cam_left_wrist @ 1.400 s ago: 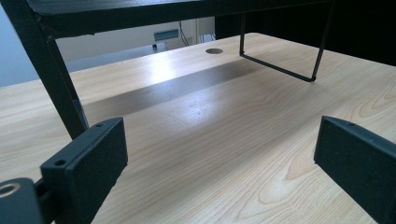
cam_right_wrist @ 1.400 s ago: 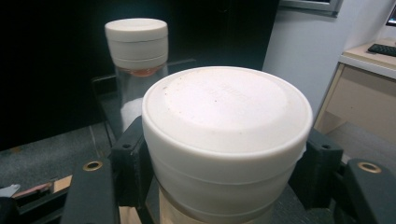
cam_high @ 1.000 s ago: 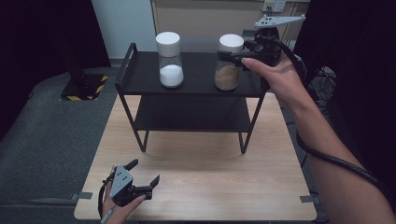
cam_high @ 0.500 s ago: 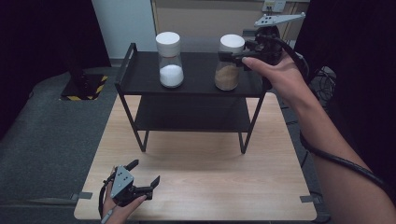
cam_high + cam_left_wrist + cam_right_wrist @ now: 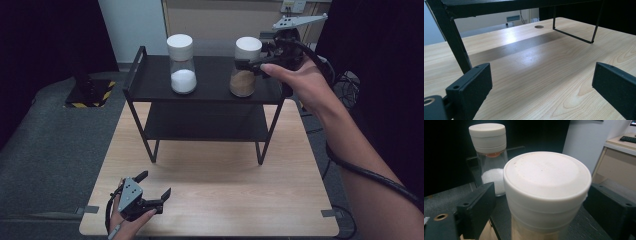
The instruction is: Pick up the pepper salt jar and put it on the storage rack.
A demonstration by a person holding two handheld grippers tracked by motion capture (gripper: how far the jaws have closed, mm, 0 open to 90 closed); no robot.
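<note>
High view. Black two-tier rack [image 5: 150, 85] on a wooden table [image 5: 215, 200]. On its top shelf: a white-capped jar of white granules [image 5: 182, 63] toward the left end and a white-capped jar of brown powder [image 5: 245, 66] toward the right end, both upright. Right gripper [image 5: 248, 63] sits level with the brown jar's cap; its jaws have just been opening, the jar between them. Judged released onto the shelf. Left gripper [image 5: 154, 185] rests in front of the rack, jaws spread, empty.

Left gripper view. Jaws wide apart over bare table; rack leg [image 5: 454, 40] ahead.

Right gripper view. Jaws stand apart, clear of the brown jar's cap [image 5: 547, 187]; white-granule jar [image 5: 489, 157] behind it.
</note>
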